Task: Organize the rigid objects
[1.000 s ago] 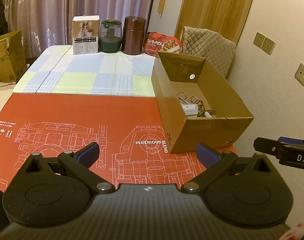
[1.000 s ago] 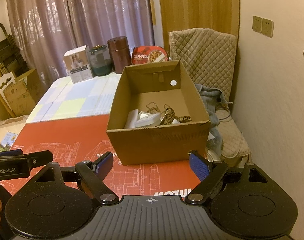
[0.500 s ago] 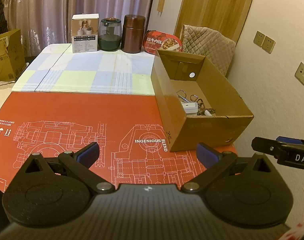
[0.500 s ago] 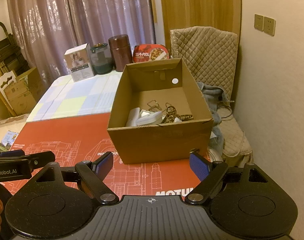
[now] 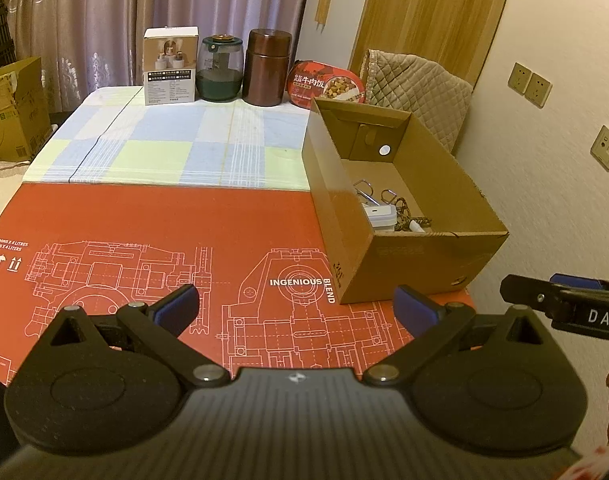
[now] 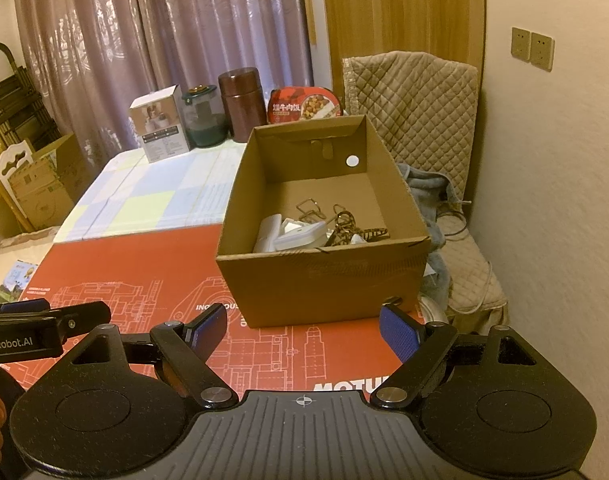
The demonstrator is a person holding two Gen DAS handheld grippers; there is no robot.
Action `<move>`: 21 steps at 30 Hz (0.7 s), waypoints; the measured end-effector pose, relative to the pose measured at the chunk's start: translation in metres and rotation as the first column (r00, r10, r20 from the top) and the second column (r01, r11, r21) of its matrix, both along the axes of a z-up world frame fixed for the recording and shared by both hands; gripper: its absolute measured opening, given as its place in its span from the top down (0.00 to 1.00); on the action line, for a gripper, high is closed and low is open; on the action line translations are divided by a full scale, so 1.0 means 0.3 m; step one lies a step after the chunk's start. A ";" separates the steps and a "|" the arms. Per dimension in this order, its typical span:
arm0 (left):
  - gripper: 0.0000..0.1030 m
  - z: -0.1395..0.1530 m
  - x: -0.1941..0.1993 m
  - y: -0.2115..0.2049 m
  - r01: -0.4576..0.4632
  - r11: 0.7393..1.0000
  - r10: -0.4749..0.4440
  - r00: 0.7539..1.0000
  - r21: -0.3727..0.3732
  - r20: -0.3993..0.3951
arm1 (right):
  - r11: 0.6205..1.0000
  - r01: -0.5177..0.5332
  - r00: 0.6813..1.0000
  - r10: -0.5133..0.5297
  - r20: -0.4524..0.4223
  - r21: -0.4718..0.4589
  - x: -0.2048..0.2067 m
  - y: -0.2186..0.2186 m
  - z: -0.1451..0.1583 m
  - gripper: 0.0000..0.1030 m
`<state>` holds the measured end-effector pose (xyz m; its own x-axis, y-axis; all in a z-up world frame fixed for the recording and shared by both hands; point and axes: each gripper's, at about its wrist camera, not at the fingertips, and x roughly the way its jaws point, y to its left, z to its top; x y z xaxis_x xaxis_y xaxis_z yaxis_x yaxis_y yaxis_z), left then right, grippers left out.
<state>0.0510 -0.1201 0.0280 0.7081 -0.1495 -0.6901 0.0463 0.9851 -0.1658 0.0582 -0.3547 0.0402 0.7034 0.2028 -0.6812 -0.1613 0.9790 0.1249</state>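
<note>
Red mat [image 5: 152,220] bears an open cardboard box [image 6: 324,276], long axis running away; both grippers' fingers [image 6: 398,334] spread, empty.

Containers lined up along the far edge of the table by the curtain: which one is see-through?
The round glass jar with the dark green lid, second from the left. It stands between the white printed carton and the opaque brown metal canister.

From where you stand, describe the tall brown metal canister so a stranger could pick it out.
Look along the far edge of the checked tablecloth, by the curtain. Four items stand in a row; the tall brown metal canister is third from the left, the only plain dark-brown cylinder, opaque and unlabelled.
</note>
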 end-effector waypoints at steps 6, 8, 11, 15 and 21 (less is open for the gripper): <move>0.02 -0.003 0.007 0.001 0.002 1.000 -0.002 1.000 -0.002 -0.002 | 1.000 0.000 1.000 0.000 -0.001 0.000 0.002 0.005 -0.004 0.22; 0.02 -0.004 0.007 0.000 0.002 1.000 -0.002 1.000 -0.002 -0.002 | 1.000 0.001 1.000 -0.001 -0.002 0.000 0.003 0.007 -0.007 0.22; 0.02 -0.004 0.007 -0.002 0.003 1.000 -0.003 1.000 -0.001 0.000 | 1.000 0.001 1.000 -0.001 -0.003 0.000 0.005 0.009 -0.011 0.22; 0.02 -0.005 0.008 -0.004 0.003 1.000 -0.003 1.000 -0.002 -0.001 | 1.000 0.002 1.000 -0.002 -0.004 0.000 0.005 0.011 -0.013 0.22; 0.02 -0.008 0.007 -0.006 0.004 1.000 -0.004 1.000 -0.004 -0.002 | 1.000 0.002 1.000 -0.002 -0.004 0.000 0.006 0.010 -0.012 0.22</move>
<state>0.0532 -0.1218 0.0255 0.7059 -0.1554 -0.6910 0.0503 0.9842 -0.1700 0.0601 -0.3517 0.0364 0.7012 0.2020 -0.6837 -0.1594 0.9792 0.1258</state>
